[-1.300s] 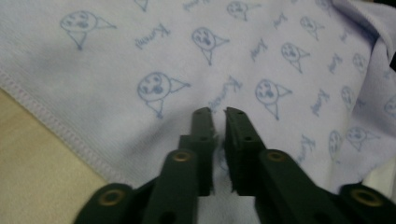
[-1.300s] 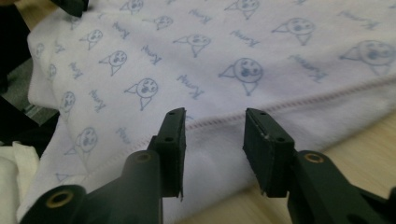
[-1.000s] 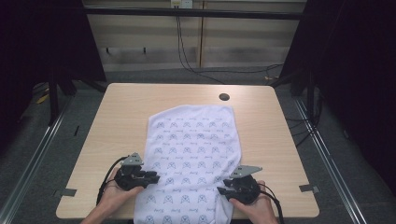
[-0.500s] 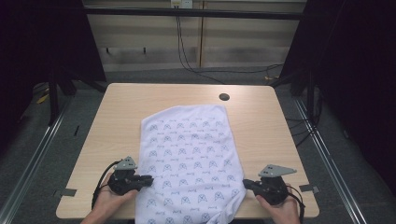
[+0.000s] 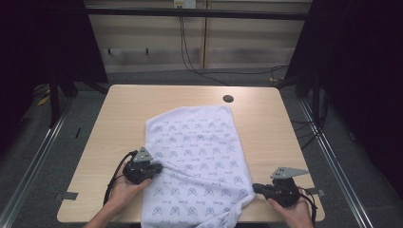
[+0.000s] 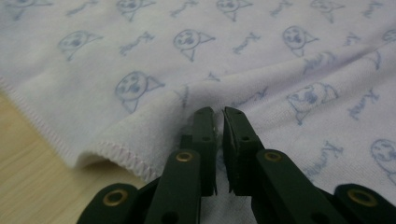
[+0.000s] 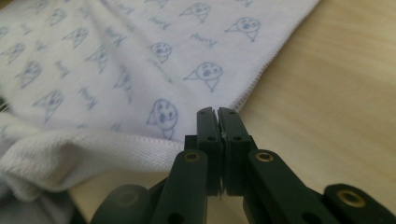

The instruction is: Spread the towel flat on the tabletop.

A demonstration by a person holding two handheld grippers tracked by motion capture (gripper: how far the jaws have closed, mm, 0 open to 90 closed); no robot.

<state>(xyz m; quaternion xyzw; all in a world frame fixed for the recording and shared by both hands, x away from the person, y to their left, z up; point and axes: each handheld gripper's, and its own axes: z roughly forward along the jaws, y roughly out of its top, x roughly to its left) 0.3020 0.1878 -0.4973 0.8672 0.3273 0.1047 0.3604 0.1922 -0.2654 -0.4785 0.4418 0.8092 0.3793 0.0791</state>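
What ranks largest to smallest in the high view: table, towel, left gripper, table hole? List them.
1. Table: largest.
2. Towel: covers the table's middle strip and hangs over the near edge.
3. Left gripper: far smaller, shut on the towel.
4. Hole: smallest, though it lies farther from the camera.

So the towel [image 5: 197, 161] lies mid-table [image 5: 119, 118], near end hanging over my edge. My left gripper [image 5: 154, 169] is on its left side, right gripper [image 5: 256, 188] at its right edge, and the cable hole [image 5: 228, 99] sits behind it.
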